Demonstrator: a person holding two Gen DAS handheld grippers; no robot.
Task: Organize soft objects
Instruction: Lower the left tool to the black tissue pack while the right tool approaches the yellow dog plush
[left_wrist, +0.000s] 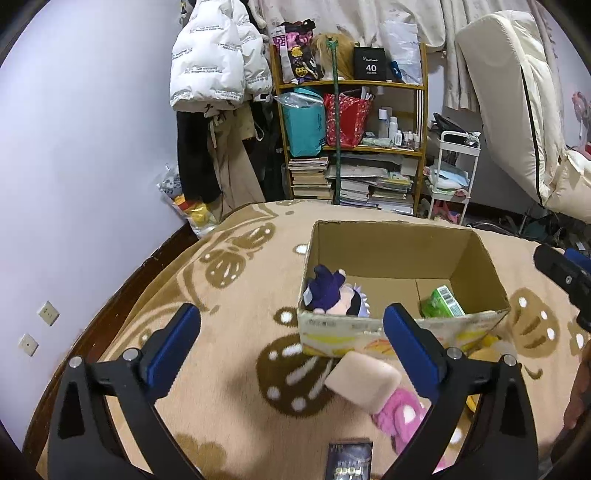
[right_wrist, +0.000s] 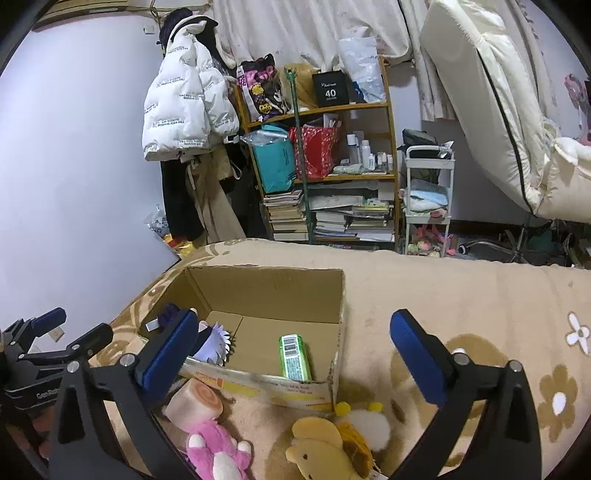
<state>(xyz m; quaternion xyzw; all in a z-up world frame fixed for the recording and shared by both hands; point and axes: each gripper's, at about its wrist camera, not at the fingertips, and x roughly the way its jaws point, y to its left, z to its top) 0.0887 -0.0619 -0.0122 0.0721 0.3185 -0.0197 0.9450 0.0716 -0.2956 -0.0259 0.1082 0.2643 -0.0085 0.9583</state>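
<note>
I have both grippers over the patterned blanket (right_wrist: 461, 295), each with nothing between its fingers. The left gripper (left_wrist: 291, 343) stands with its blue pads spread wide, short of the near wall of the cardboard box (left_wrist: 388, 332). The right gripper (right_wrist: 295, 350) is likewise spread wide, positioned before the same box, its left pad overlapping the box's near left corner in view.

The cardboard box sits open-topped on the blanket. Inside I note a dark-haired plush doll (left_wrist: 332, 291) lying against the left wall and a green packet (right_wrist: 293, 356) resting on the box floor toward the right side.

Three soft items lie on the blanket outside the box, just beside its near wall. A pink plush toy (right_wrist: 218, 446) lies at the left, with a log-shaped cushion end (right_wrist: 195, 404) at its upper part, touching the box front. A yellow plush toy (right_wrist: 325, 446) lies right of it, and a white fluffy toy (right_wrist: 369, 424) with yellow pompoms sits touching it, near the box's right corner.

A dark booklet (left_wrist: 349, 459) lies on the blanket at the lower edge of the left wrist view. A shelf (left_wrist: 351, 85) of bags and books stands beyond the bed.
</note>
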